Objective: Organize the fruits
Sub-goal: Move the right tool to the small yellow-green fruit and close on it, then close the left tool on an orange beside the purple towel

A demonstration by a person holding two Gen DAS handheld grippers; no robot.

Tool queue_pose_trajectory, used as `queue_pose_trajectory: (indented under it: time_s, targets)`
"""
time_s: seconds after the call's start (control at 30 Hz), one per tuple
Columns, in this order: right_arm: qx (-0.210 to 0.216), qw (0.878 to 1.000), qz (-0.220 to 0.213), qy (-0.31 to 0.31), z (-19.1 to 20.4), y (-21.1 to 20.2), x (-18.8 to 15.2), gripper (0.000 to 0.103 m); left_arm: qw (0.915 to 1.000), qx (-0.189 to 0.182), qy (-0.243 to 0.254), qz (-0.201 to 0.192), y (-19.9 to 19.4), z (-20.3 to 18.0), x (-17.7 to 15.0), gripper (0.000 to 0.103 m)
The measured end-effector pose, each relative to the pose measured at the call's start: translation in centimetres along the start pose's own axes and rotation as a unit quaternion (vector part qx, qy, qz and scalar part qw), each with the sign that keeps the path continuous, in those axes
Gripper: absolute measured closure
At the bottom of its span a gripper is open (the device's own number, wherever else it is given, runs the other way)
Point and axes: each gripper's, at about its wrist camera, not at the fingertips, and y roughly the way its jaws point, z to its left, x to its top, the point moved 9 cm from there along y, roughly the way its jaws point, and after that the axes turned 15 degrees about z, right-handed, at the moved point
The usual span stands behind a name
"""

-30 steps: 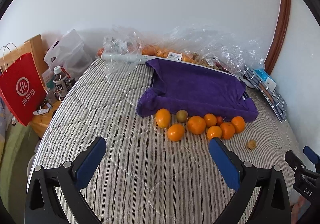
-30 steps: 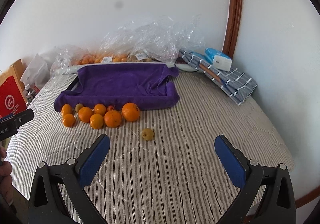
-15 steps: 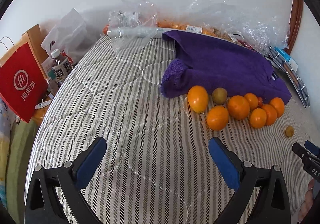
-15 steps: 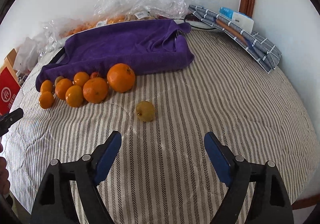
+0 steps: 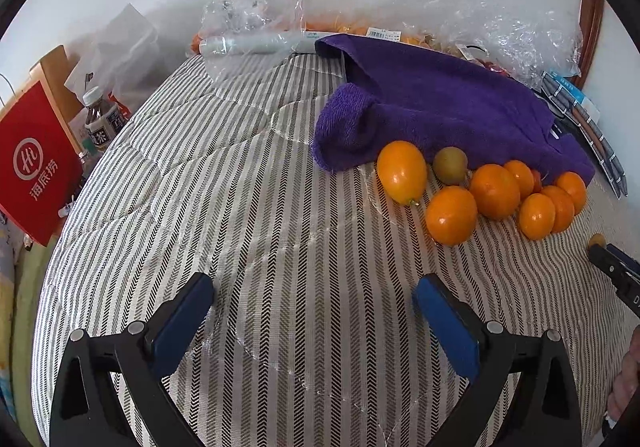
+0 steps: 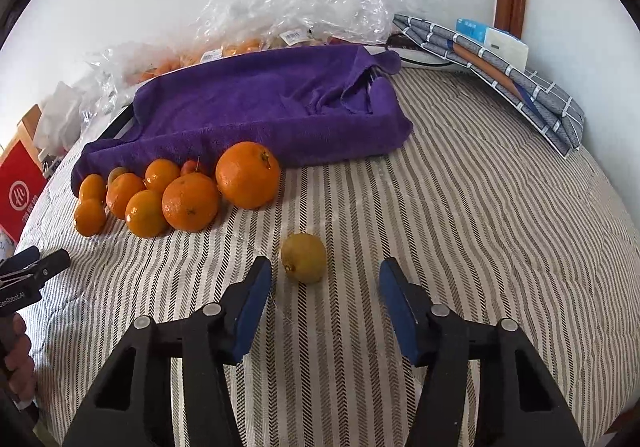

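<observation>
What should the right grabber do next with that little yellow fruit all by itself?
Probably ease forward a little more. The right gripper is closing its fingers, but the small yellow fruit lies just ahead of the tips, nearer the left finger, untouched. It lies alone on the striped cover, apart from the oranges.

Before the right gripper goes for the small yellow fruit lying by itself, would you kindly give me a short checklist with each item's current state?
1. Yellow fruit sits apart from the oranges: ok.
2. Fruit lies ahead of the right gripper, nearer its left finger: not ok, off centre.
3. Fingers closing, not yet touching the fruit: ok.
4. Left gripper open, empty, clear of the fruit: ok.
5. Purple towel has free room: ok.
</observation>
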Motion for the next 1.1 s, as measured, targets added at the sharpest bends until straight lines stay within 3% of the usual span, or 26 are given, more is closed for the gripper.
queue_pose_trajectory:
  time_s: [0.07,0.13,0.3,0.57,0.73,0.87,0.93,1.1]
  targets:
    - [-0.005,1.000,0.004,-0.007,0.4,0.3,0.3,0.061,1.0000,0.003,-0.003,0.000,0.0,0.1,0.0,0.002]
    - [0.007,1.000,0.002,-0.015,0.8,0.3,0.4,0.079,0.9999,0.005,-0.008,-0.003,0.0,0.2,0.1,0.005]
    - [0.027,0.999,0.001,-0.019,1.1,0.3,0.5,0.079,0.9999,0.004,-0.007,-0.008,0.0,0.1,0.8,0.010]
    - [0.022,0.999,0.002,-0.023,1.3,0.5,0.7,0.079,0.9992,-0.039,-0.007,0.001,0.8,-0.1,2.8,0.013]
    - [0.028,0.999,0.002,-0.021,1.2,0.5,0.7,0.079,0.9982,-0.050,0.032,-0.005,1.2,-2.1,3.5,0.016]
    - [0.035,0.999,0.002,-0.017,1.1,0.5,0.7,0.079,0.9972,-0.066,0.035,-0.007,1.3,-3.6,4.1,0.016]
    - [0.033,0.999,0.002,-0.017,1.2,0.5,0.7,0.079,0.9974,-0.063,0.033,-0.009,1.5,-4.2,4.6,0.020]
    - [0.026,0.999,0.002,-0.021,1.3,0.6,0.7,0.079,0.9980,-0.047,0.038,-0.018,1.8,-4.9,5.5,0.050]
